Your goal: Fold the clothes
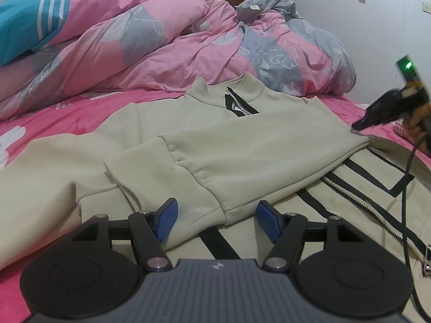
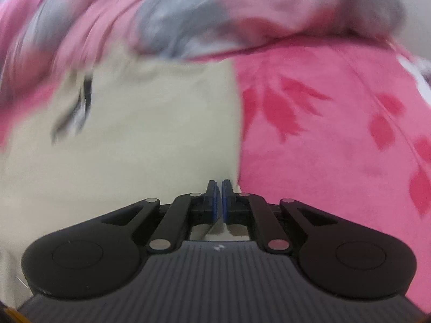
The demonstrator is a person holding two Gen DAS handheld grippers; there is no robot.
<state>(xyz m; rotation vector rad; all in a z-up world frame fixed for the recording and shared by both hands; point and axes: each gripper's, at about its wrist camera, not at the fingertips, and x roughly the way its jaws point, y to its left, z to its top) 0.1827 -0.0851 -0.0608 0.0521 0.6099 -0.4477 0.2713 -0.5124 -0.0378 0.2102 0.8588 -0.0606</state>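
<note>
Jacket [image 1: 242, 145]: cream fleece, zipped, black stripes; flat on pink bed [image 1: 80, 113], sleeve folded across.
Left claw [image 1: 216, 222]: blue pads apart, near cuff.
Right claw [image 2: 218, 197]: together at jacket's right edge; grip unclear.
Duvet [image 1: 161, 48]: rumpled, far.

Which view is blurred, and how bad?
Right wrist view: heavy motion blur on the quilt and beige jacket; the right tool itself stays sharp. Left wrist view: sharp jacket, only the far right tool smeared.

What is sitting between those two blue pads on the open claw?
In the left wrist view, the left gripper stands open, and the cream jacket's folded sleeve cuff lies between its blue pads.
</note>
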